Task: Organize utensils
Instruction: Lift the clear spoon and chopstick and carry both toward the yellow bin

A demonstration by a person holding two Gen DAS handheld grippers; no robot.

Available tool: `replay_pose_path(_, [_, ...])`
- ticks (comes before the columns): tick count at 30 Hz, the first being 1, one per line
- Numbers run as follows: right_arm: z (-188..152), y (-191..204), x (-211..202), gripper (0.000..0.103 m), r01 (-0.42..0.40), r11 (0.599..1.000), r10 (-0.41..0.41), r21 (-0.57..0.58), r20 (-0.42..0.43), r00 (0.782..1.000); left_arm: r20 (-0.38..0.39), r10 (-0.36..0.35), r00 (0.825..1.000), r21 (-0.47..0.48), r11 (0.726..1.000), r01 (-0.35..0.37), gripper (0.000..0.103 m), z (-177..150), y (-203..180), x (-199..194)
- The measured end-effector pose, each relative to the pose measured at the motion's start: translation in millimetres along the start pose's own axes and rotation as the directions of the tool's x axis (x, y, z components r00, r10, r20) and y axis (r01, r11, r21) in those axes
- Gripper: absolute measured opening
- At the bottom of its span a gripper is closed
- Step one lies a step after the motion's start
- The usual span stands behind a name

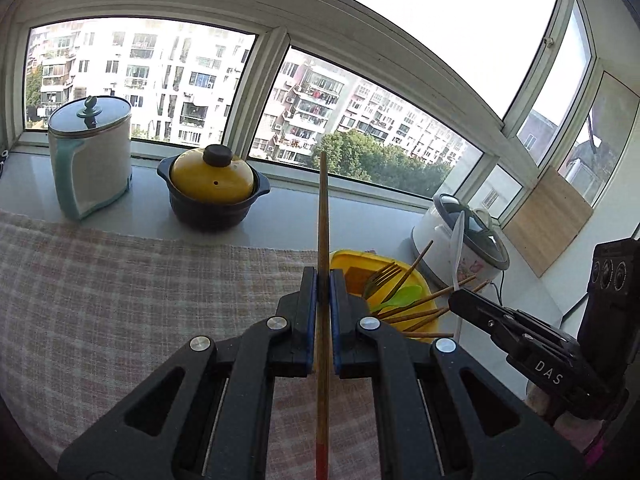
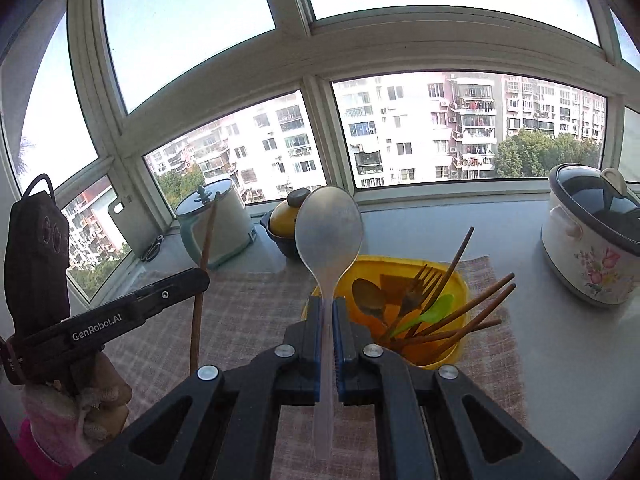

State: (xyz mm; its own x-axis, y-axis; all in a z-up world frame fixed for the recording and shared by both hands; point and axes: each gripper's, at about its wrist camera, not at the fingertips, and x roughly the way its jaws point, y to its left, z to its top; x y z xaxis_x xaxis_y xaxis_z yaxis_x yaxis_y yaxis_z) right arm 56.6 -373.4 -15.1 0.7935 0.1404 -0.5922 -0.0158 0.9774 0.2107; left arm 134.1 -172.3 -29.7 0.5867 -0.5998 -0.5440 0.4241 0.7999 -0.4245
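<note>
Pots (image 1: 212, 188) line the sill behind the yellow tub (image 2: 460, 280) of utensils.

Both wrist cameras look forward along their jaws, tilted down, sharing the round yellow plastic tray (image 1: 340, 258) (image 2: 400, 261) toward one o'clock and the windows at twelve.

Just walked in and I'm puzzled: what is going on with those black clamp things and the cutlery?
A person is sorting utensils with hand-held tongs. The left tongs are shut on a long brown wooden chopstick; the right tongs are shut on a translucent plastic rice spoon. Both are held above the checked cloth. The yellow plastic tub holds more chopsticks, a fork and spoons.
</note>
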Motion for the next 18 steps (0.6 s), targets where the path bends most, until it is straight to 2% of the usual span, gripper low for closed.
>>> replay_pose_path(6, [16,-18,0,0.002,0.009,1.000,-0.009,0.009,0.016,1.000,0.033,-0.022,0.999,-0.015,1.000,0.022,0.004,18,-14,19])
replay_pose_path(18, [39,-36,23,0.002,0.001,1.000,-0.002,0.027,0.024,1.000,0.061,-0.016,0.998,-0.006,1.000,0.016,0.004,55,-34,67])
